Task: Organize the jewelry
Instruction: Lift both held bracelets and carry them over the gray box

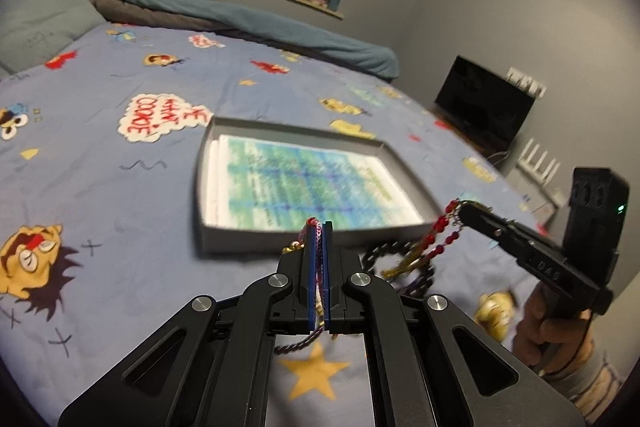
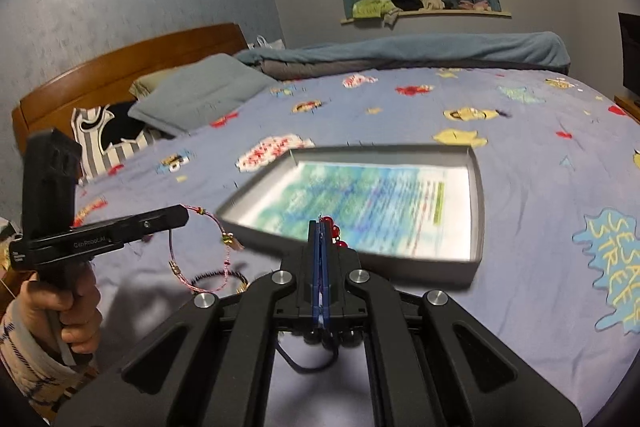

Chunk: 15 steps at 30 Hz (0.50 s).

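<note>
My left gripper (image 1: 319, 227) is shut on a pink braided bracelet (image 1: 318, 247), which hangs from it in the right wrist view (image 2: 220, 251). My right gripper (image 2: 320, 227) is shut on a red bead bracelet (image 2: 334, 229) with a gold tassel, seen dangling in the left wrist view (image 1: 436, 231). Both are held just before the near edge of a shallow grey box (image 1: 256, 235) lined with a green-blue printed sheet; the box also shows in the right wrist view (image 2: 478, 187). A black bead bracelet (image 1: 376, 255) lies on the bed near the box.
The box lies on a bed with a blue cartoon-print sheet (image 1: 120, 187). Pillows (image 2: 200, 95), a folded blanket (image 2: 440, 51) and a wooden headboard (image 2: 120, 67) are at the far side. A dark screen (image 1: 484, 103) stands beyond the bed.
</note>
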### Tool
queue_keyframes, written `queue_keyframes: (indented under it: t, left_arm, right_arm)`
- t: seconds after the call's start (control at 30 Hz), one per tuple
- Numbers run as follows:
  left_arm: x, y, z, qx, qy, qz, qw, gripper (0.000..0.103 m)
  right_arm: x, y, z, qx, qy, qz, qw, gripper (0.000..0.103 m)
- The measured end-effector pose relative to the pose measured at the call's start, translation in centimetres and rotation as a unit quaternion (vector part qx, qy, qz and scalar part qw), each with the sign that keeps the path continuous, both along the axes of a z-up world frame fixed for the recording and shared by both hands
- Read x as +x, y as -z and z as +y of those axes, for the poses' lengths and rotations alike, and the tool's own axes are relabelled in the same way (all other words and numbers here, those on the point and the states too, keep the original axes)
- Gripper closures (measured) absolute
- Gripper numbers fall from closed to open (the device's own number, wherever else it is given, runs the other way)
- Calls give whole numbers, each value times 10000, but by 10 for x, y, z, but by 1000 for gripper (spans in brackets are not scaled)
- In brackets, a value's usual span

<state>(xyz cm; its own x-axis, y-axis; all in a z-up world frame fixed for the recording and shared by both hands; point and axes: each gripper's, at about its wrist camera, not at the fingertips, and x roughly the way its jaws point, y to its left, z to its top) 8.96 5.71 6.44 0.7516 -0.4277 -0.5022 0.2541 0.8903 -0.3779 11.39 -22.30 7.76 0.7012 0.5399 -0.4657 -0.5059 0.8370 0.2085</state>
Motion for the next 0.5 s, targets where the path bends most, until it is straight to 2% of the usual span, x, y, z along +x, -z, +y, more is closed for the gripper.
queue_keyframes:
  t: [0.23,0.5]
  left_arm:
    - [16,-22,1,-225,237,-104,9994,100]
    - [41,-37,-3,-124,124,-191,9997,100]
  right_arm:
    - [16,-13,-4,60,65,9,10000,103]
    - [39,-25,-7,107,183,-22,9998,103]
